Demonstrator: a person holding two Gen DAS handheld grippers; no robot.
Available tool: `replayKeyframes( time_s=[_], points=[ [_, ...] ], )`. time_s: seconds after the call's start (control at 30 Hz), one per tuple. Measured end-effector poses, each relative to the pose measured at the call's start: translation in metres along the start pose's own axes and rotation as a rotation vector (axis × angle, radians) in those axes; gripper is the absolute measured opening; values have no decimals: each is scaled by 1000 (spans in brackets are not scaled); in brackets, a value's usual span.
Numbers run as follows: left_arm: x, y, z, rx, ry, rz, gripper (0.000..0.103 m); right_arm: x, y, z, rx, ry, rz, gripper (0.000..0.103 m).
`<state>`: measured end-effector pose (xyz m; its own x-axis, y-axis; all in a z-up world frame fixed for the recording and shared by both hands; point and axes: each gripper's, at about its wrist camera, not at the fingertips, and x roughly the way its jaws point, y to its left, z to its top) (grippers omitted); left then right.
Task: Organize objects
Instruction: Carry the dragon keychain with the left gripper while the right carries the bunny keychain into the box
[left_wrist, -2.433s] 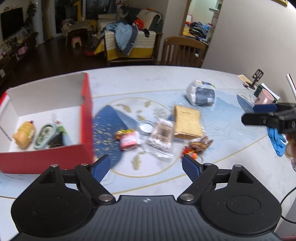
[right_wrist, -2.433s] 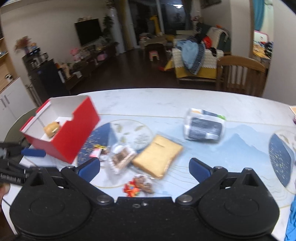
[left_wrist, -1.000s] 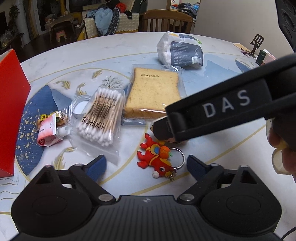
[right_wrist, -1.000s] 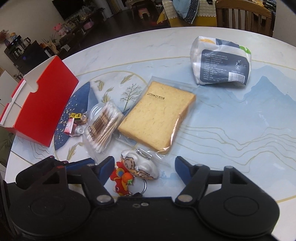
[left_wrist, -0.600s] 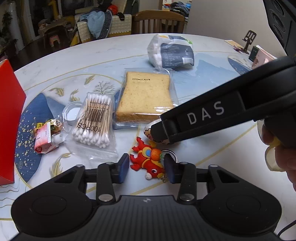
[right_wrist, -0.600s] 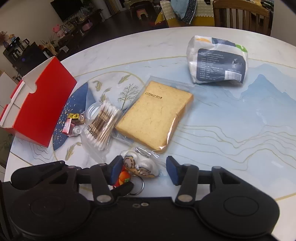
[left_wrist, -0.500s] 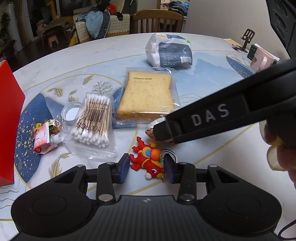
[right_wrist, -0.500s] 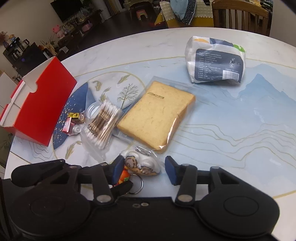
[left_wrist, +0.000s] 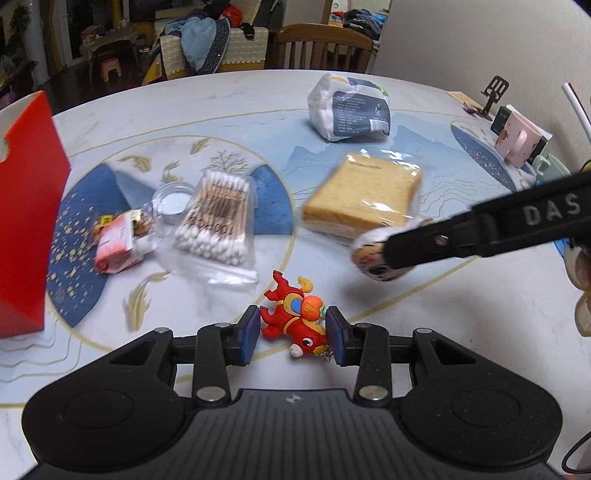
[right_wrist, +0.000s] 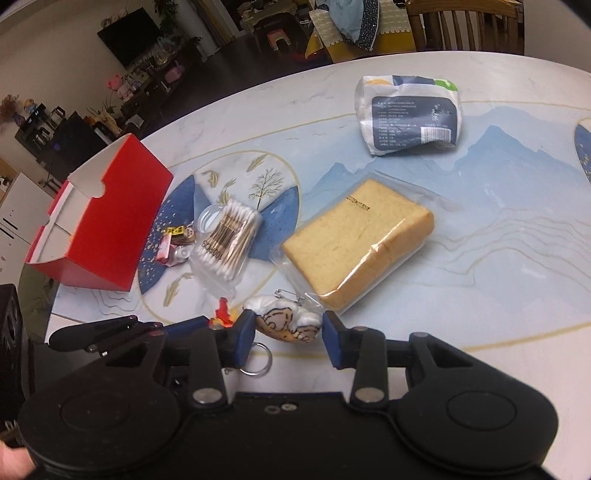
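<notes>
My left gripper (left_wrist: 291, 334) is shut on a red ox keychain (left_wrist: 295, 319), its blue pads pressing both sides. My right gripper (right_wrist: 288, 332) is shut on a white and brown plush brooch (right_wrist: 286, 323) and holds it off the table; the brooch also shows in the left wrist view (left_wrist: 373, 254) at the tip of the right gripper's arm. The keychain's ring (right_wrist: 256, 360) shows under the left finger in the right wrist view. The red box (right_wrist: 107, 218) stands open at the left, and it also shows in the left wrist view (left_wrist: 26, 218).
On the table lie a bag of cotton swabs (left_wrist: 218, 221), a wrapped bread slice (left_wrist: 364, 195), a white and navy pack (left_wrist: 349, 109), a small red packet (left_wrist: 114, 251) and a clear round lid (left_wrist: 173, 201). A pink mug (left_wrist: 517, 142) stands at the right edge.
Both grippers have closed further on their objects. The right gripper has lifted the plush brooch and carried it to the right. The bread slice has shifted right.
</notes>
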<state>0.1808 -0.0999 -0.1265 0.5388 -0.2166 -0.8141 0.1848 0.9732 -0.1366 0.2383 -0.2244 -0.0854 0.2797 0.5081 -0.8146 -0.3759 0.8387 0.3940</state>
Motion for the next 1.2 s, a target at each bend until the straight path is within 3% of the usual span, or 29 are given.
replayKeyframes(
  time_s=[0.33,0.53,0.87,1.2],
  points=[
    [-20,21,-10,-65,-10,-11,37,5,-4,-47,16,70,-19,40],
    [-30,26,-13,-76,-20,-25,37,-3,5,-64,-28,51,-50,27],
    [-56,41,-24,-89,-25,-53,37,-27,24,-66,-53,-15,-37,21],
    [-101,70,-20,-93,-70,-67,38,-47,79,-45,-146,-61,17,21]
  ],
)
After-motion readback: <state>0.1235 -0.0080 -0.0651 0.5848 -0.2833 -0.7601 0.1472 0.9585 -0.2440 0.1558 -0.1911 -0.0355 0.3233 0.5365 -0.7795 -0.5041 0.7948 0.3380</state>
